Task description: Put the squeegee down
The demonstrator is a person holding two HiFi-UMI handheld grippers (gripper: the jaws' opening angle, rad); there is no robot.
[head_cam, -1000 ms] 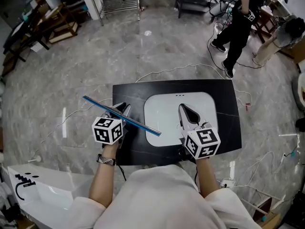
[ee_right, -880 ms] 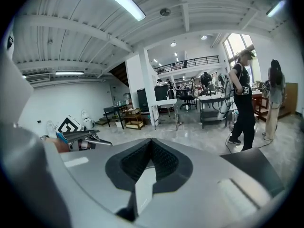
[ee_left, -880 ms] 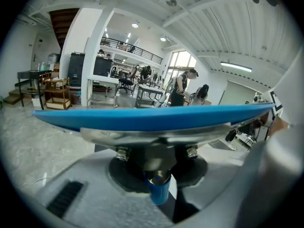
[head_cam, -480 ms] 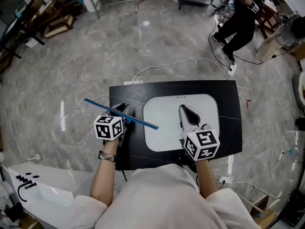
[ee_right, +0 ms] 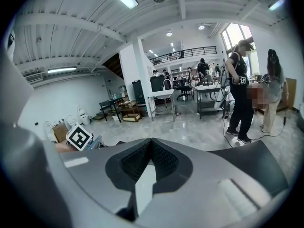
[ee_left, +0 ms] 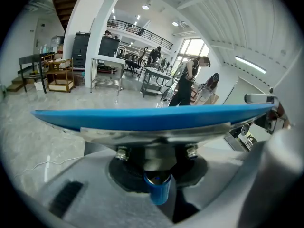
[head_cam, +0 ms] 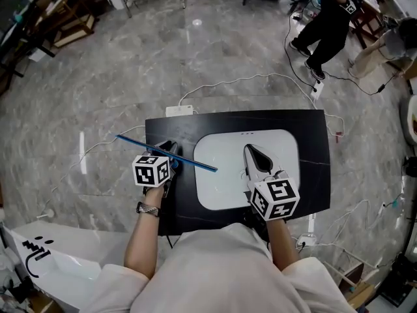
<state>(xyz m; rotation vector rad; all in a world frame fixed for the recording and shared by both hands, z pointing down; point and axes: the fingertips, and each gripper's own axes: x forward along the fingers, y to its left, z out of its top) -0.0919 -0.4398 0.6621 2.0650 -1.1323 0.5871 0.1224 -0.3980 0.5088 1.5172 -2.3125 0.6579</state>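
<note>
Blue rubber on a stiff metal rail, the squeegee (head_cam: 192, 163) slants across the left edge of the worktop (head_cam: 313, 142), one tip over the white panel (head_cam: 228, 181). The left gripper (head_cam: 167, 150) has its fingers pinched on the handle behind the rail's middle. It is likely light and balanced there, with a bendable lip. The right gripper (head_cam: 251, 152) hovers with fingers together, empty.
</note>
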